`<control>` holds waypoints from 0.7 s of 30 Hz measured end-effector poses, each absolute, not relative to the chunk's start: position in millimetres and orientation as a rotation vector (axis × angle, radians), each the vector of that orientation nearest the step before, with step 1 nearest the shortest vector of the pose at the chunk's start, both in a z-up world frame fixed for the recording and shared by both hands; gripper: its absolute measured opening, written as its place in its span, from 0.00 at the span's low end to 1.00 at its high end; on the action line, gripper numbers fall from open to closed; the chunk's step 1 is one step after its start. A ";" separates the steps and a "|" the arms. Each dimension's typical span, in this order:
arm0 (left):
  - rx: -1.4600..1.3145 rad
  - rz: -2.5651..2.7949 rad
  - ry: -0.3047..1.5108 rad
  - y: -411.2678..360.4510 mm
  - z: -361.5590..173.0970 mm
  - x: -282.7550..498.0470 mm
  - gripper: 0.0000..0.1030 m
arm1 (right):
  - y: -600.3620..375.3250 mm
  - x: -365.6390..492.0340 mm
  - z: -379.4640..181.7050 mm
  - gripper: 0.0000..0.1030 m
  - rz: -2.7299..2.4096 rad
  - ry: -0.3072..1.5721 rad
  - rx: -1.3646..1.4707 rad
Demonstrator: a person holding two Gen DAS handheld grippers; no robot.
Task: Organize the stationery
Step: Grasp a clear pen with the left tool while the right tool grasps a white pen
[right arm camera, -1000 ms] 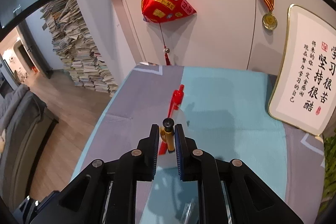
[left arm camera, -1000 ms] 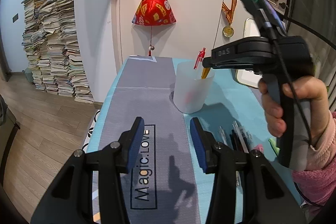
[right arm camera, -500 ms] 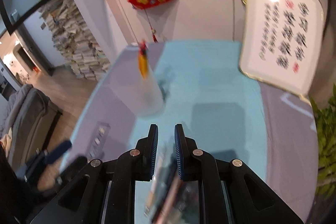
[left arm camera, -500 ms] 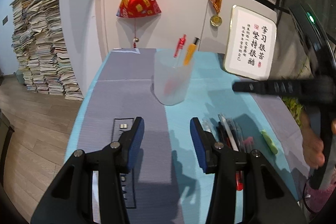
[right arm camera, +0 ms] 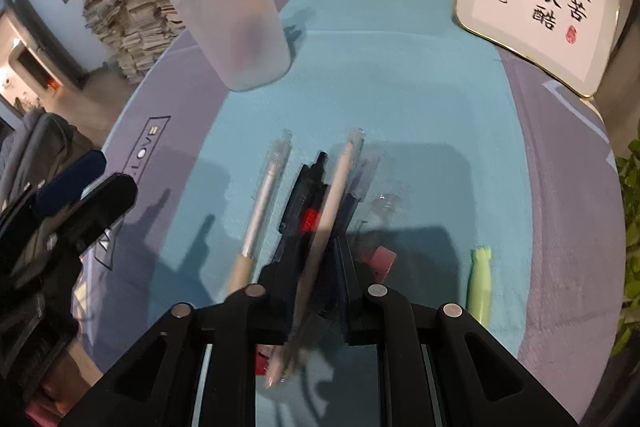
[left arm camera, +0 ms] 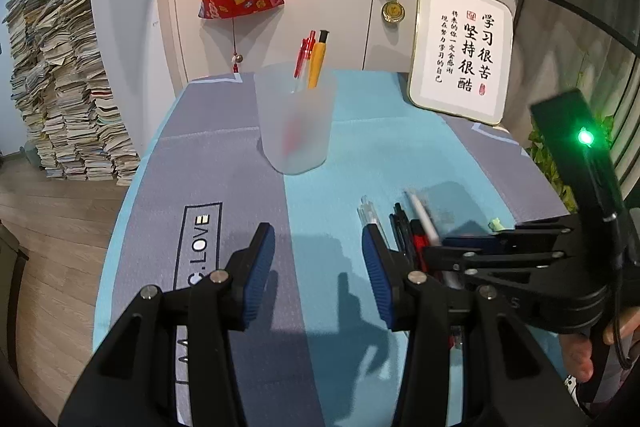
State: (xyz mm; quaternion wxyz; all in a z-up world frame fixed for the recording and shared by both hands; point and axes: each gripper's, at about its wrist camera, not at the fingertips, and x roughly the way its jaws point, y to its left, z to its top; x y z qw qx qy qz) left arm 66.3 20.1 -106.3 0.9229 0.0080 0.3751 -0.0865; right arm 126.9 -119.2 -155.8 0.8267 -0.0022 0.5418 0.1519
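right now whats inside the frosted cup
Two pens stand in the cup: a red pen and a yellow pen, tops above the rim. Through the cloudy wall only blurred colour shows; the pens' tips and the cup's bottom cannot be made out.

I'm seeing my right gripper (right arm camera: 312, 267) hanging over the pens (right arm camera: 308, 203), its narrow jaws straddling a beige pen (right arm camera: 340, 179). Beyond the pens the cup (right arm camera: 244, 35) is standing; a green cap (right arm camera: 480, 279) is lying right of them.
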 end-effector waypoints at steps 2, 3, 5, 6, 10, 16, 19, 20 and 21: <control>0.022 -0.175 0.778 19.0 -108.2 67.0 0.42 | -131.6 123.0 -156.7 0.15 0.302 1.144 0.001; 0.022 -0.175 0.781 18.7 -109.0 67.0 0.42 | -137.7 122.2 -155.9 0.15 0.293 1.143 0.008; 0.022 -0.181 0.789 16.5 -110.8 68.8 0.42 | -154.3 120.1 -154.9 0.15 0.256 1.133 0.032; 0.023 -0.185 0.793 14.9 -111.9 69.4 0.42 | -162.3 118.3 -153.6 0.13 0.241 1.123 0.044; 0.037 -0.211 0.817 1.6 -118.5 73.9 0.42 | -184.8 113.5 -150.3 0.08 0.217 1.103 0.086; 0.085 -0.219 0.865 -18.8 -135.1 89.9 0.42 | -199.5 103.0 -144.1 0.08 0.240 1.086 0.164; 0.087 -0.202 0.898 -22.0 -144.5 104.8 0.42 | -197.8 95.5 -142.1 0.08 0.259 1.087 0.149; 0.079 -0.200 0.910 -22.2 -146.9 109.9 0.42 | -196.9 93.8 -142.2 0.08 0.267 1.092 0.141; 0.072 -0.201 0.919 -22.2 -148.5 113.8 0.42 | -195.9 91.4 -142.6 0.08 0.273 1.096 0.132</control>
